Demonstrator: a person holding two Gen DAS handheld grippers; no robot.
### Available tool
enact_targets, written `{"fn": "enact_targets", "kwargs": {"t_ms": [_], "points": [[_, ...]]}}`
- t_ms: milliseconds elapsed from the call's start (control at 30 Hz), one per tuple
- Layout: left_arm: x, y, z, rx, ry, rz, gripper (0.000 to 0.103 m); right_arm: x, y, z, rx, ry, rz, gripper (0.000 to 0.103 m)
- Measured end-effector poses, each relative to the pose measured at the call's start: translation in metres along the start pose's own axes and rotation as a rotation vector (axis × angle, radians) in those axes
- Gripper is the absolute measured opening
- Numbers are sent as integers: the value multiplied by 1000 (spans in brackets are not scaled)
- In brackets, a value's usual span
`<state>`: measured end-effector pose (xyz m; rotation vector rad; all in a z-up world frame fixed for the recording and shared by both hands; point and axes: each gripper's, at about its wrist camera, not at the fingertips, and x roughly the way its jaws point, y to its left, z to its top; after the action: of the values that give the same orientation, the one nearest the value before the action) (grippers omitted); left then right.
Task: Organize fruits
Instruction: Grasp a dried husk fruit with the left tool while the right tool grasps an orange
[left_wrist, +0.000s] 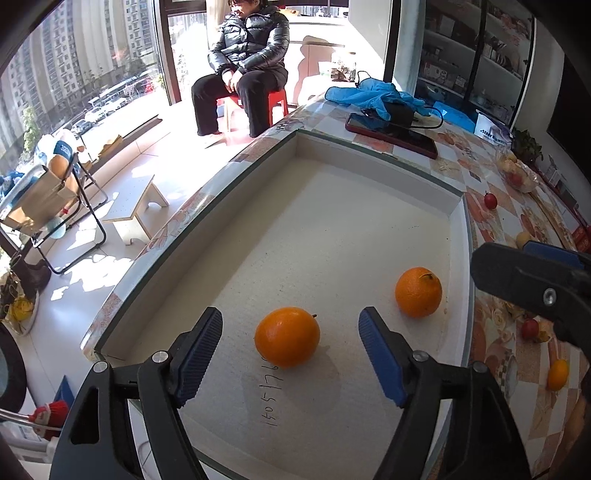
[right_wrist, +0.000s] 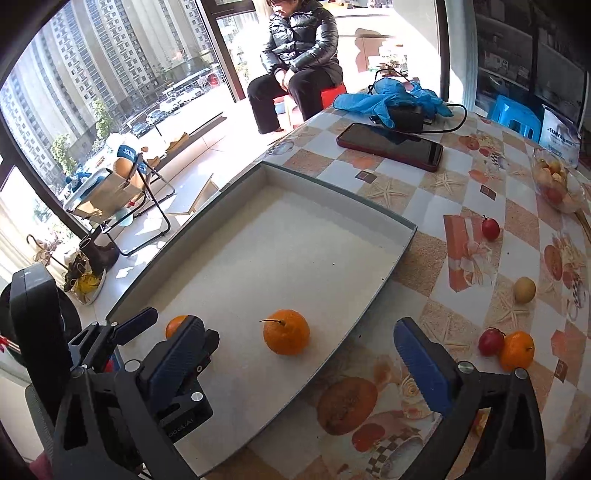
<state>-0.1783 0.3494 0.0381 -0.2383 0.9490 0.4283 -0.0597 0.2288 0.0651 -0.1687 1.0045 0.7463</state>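
Left gripper (left_wrist: 290, 345) wide apart, orange (left_wrist: 287, 337) between pads untouched, resting on tray (left_wrist: 373, 146) floor. Right gripper (right_wrist: 295, 360) wide, empty, over stemmed orange (right_wrist: 286, 331) in same tray. Tangerine (right_wrist: 516, 350), red fruit (right_wrist: 490, 341) loose on desk (right_wrist: 410, 291).

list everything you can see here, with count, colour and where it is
oranges in tray: 2, orange, on the tray floor near the grippers
tray: 1, white, shallow, on the table's left part
loose fruit: 4 on the tablecloth right of the tray: 1 orange, 2 red, 1 yellow
fruit bowl: 1, clear, far right
phone: 1, dark with red edge, beyond the tray
gloves: blue, heaped on a black charger behind the phone
table: 1, checked fruit-print cloth
seated person: 1, black jacket, red stool by the window
left gripper: open, around one orange, not touching
right gripper: open, around the other, not touching
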Motion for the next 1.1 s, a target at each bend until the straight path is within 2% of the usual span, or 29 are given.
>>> {"fn": "enact_targets", "kwargs": {"t_ms": [133,300,467,633,800,933,1100], "points": [[-11,-12,2,17,-15,-22,79,-20,-25,-10,51,-41,-46,103],[-28,-40,3,76,-41,-79,79,-48,-74,-36,130,-75,-149,103],[-41,-94,0,211,-65,-161,79,-57,-127,-73,198,-22,-253,103],[-34,-150,-6,323,-64,-199,79,-65,-162,-113,255,12,-287,103],[-9,-180,-3,324,-32,-219,79,-66,-167,-141,245,21,-298,103],[4,-191,0,317,-15,-234,79,-63,-162,-150,216,12,-306,103],[24,-199,0,316,27,-197,79,-58,-154,-149,172,-1,-297,103]]}}
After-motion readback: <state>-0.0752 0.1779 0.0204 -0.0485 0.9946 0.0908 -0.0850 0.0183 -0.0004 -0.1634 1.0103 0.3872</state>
